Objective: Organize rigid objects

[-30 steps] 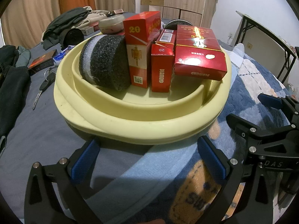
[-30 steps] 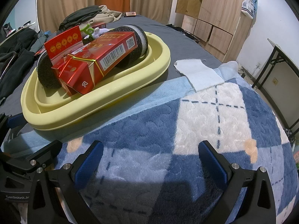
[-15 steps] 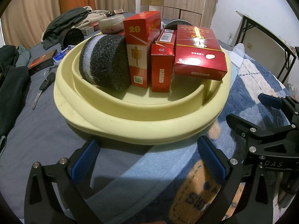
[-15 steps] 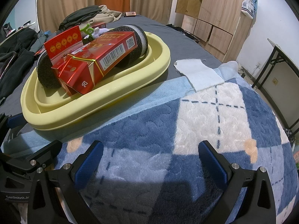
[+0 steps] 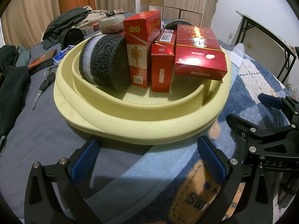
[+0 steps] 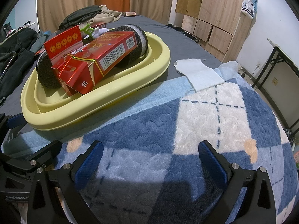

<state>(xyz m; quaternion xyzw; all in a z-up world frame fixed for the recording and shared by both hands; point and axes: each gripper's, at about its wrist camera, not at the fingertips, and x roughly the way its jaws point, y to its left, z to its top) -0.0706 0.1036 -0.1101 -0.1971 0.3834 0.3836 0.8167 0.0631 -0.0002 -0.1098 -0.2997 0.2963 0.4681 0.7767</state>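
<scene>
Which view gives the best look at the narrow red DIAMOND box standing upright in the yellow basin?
The left wrist view: the narrow red DIAMOND box faces the camera, upright, lettering readable, inside the pale yellow plastic basin. In the right wrist view the large red carton lies across the front and I cannot pick the box out.

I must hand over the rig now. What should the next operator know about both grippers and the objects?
Left gripper: open, empty, in front of the pale yellow plastic basin.
Right gripper: open, empty, over the blue and white plaid fleece blanket.
In the basin: a black and white foam block, a tall red and white carton and a small red carton standing, a wide red carton leaning.
Done: these items are gathered in the basin.
Left: possibly the keys and the dark box on the grey sheet.
</scene>
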